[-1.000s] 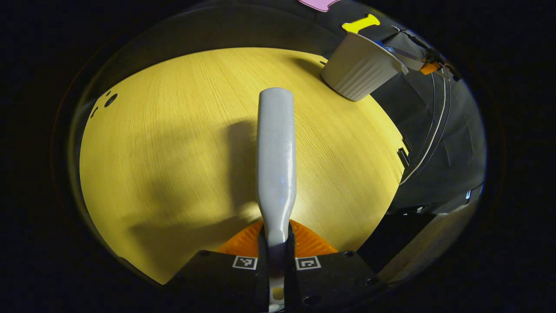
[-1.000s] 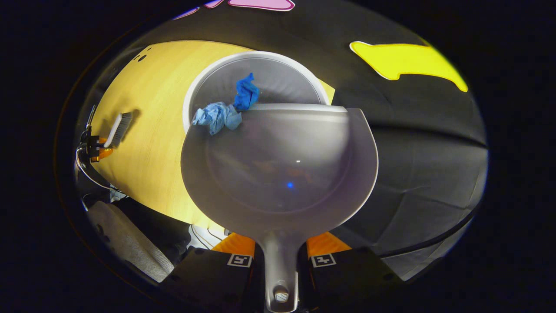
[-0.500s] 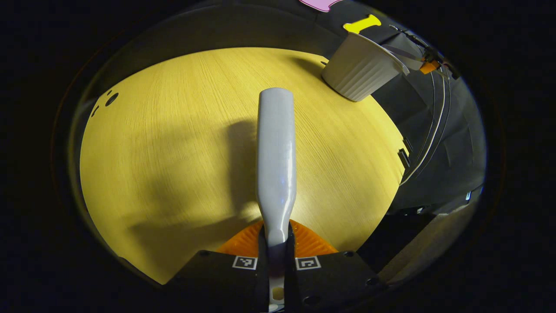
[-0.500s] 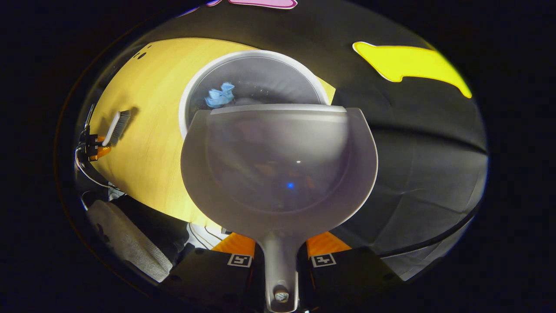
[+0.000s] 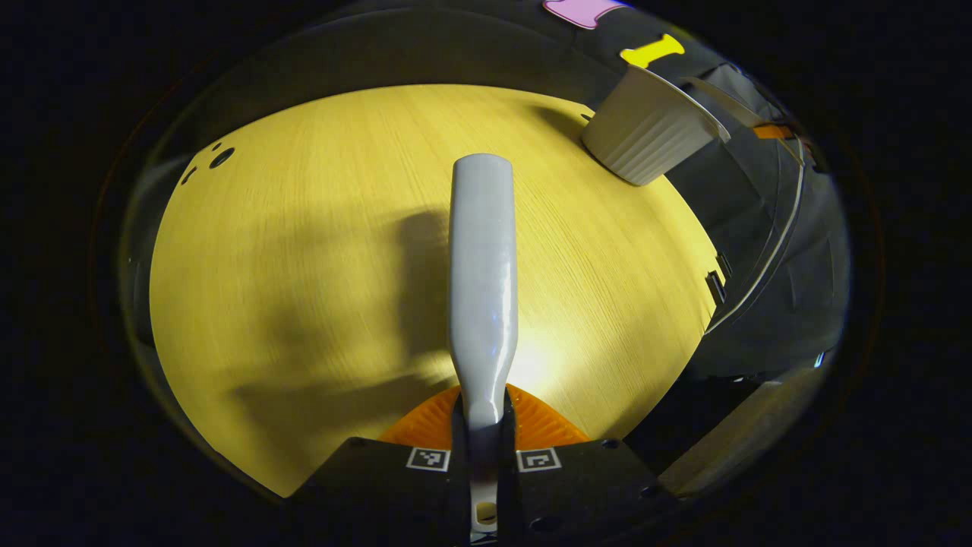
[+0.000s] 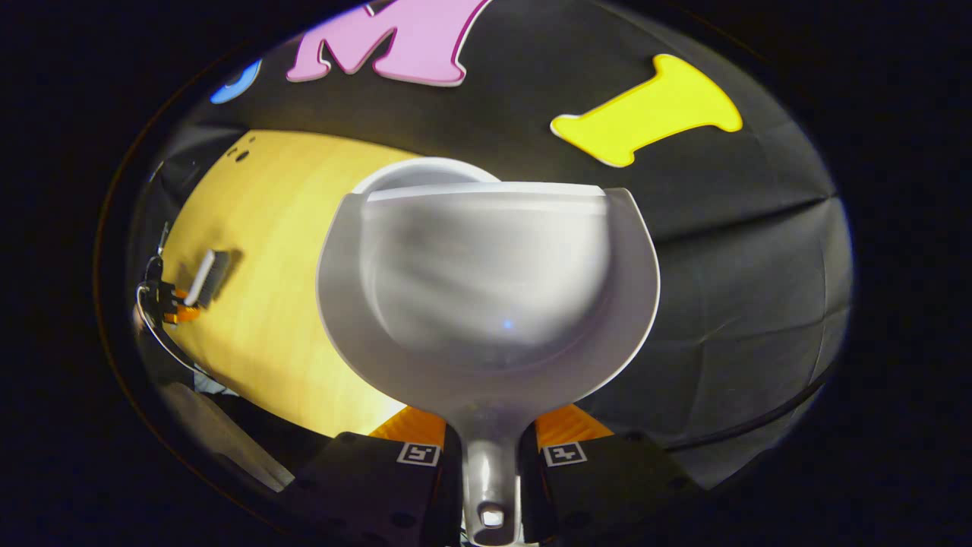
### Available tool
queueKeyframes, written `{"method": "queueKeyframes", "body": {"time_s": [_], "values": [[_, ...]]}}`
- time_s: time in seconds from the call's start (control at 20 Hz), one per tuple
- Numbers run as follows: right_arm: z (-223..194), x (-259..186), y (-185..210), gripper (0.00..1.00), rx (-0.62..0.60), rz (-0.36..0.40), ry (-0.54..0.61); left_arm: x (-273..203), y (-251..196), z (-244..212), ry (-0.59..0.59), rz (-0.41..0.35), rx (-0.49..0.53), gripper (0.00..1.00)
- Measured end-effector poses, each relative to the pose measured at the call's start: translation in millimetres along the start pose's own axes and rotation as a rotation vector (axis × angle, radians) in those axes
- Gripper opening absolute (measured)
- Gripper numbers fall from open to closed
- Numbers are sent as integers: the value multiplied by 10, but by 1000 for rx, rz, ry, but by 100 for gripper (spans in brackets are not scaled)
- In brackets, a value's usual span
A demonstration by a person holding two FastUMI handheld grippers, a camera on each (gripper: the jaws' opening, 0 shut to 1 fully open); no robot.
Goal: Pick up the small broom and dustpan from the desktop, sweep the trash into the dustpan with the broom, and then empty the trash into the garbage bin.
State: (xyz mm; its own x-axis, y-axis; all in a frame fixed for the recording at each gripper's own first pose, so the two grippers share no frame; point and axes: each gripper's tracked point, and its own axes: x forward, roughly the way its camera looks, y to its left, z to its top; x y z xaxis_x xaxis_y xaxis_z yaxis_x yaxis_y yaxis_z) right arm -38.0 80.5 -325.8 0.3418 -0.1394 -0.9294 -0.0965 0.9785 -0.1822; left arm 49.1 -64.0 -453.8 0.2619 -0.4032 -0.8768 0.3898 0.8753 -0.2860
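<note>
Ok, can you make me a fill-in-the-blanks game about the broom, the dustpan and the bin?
1. The left gripper is shut on the handle of the small ____.
2. The right gripper holds the dustpan by its ____.
3. In the right gripper view, the inside of the dustpan is ____ of trash.
4. The white garbage bin stands near the edge of the yellow ____.

Missing words: broom; handle; empty; desktop
</note>
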Motion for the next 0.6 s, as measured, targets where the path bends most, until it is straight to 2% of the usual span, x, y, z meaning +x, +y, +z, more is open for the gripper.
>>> {"method": "queueKeyframes", "body": {"time_s": [0.1, 0.25, 0.6], "values": [[-42, -167, 191, 34, 8, 40, -64, -44, 19, -53, 2, 26, -8, 18], [-78, -278, 516, 34, -43, 97, -101, -118, 16, -98, 9, 61, -15, 18], [-383, 16, 1902, 34, -171, 292, -106, -133, 3, -273, 35, 157, -38, 18]]}}
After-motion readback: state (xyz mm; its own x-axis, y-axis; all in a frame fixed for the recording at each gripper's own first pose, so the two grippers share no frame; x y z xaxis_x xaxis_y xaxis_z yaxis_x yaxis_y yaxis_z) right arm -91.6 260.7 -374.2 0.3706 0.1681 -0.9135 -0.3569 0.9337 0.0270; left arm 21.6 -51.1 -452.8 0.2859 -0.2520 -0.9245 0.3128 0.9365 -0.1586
